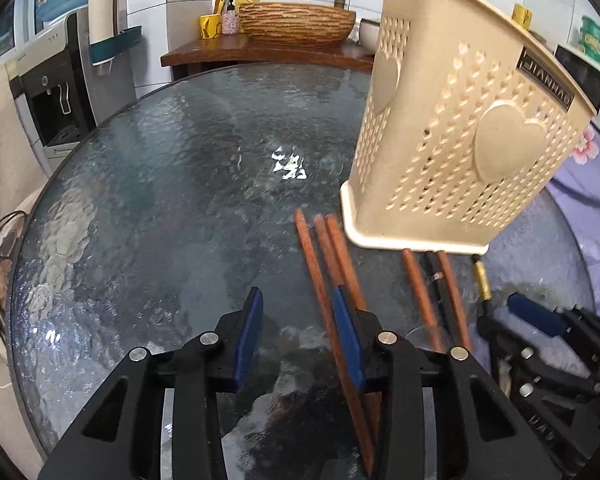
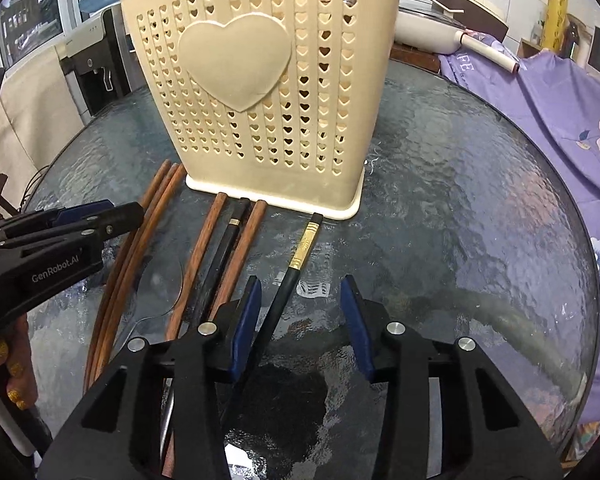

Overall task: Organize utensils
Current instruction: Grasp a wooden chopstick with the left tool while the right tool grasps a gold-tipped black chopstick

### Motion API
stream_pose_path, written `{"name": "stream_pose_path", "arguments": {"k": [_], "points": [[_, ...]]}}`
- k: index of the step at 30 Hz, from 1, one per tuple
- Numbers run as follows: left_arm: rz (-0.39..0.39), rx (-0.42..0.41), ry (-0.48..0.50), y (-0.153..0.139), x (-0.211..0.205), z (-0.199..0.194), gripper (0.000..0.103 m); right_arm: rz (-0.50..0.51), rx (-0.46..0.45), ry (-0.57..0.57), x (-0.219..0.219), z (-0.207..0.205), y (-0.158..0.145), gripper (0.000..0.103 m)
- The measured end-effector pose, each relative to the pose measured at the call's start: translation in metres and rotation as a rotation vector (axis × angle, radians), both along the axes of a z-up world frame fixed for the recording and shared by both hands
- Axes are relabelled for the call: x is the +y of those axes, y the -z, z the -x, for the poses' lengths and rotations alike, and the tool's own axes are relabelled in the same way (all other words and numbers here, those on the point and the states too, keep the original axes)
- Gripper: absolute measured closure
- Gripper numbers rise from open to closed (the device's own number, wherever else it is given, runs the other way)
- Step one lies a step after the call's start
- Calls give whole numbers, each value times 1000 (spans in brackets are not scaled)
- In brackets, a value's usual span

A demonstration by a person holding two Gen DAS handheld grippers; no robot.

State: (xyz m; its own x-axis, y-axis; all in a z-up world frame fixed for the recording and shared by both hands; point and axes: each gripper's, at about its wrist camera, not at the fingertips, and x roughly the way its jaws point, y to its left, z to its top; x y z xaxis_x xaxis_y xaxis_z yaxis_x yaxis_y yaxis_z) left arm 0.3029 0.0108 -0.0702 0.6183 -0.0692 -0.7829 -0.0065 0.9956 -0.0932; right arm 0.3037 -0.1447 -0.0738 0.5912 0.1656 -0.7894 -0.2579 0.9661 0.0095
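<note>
Counter first: a round top of dark, rippled glass fills both of my views and carries everything else. Toward its back stands a tall cream plastic utensil basket, upright on a flat base, its walls pierced with rows of small heart holes, a large raised heart on the front and a dark label reading JIANHAO near the rim.

Long chopsticks lie flat on the glass in front of the basket, their far ends at or near its base. On my left lies a bundle of three reddish-brown wooden chopsticks, touching one another. Next come two more brown wooden chopsticks with a black one between them. Furthest right lies a single black chopstick with gold bands.

My left claw is spread wide, with bare glass between its blue pads; the three-stick bundle runs under its right finger. My right claw is also spread wide, low over the glass, and the black gold-banded chopstick passes between its fingers, close beside the left pad; I cannot tell whether they touch.
</note>
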Motion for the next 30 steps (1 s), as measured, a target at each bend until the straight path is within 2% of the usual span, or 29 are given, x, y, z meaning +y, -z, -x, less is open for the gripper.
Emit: {"name": "stream_pose_path", "arguments": {"k": [5,9,15,18,19,23,26,30], "points": [[-46,2,3,2,6,8,68,13,8,-19,-12,2,-1,70],[-23,15,-3,1,15,7,68,-6,24,-3,-21,-2,-1,73],[-10,29,-1,0,9,-11,68,-3,23,23,-12,-10,-2,73],[-12,36,7,-1,5,-20,69,-2,19,37,-10,-13,-2,83],[-22,36,10,-1,4,-22,72,-8,16,42,-9,-13,-2,87],[-71,30,25,1,-1,-18,90,-9,17,24,-10,-10,-2,91],[-52,35,30,1,3,-14,93,-21,28,17,-17,-10,-3,94],[-65,36,33,1,2,-8,94,-13,28,10,-19,-9,-3,95]]}}
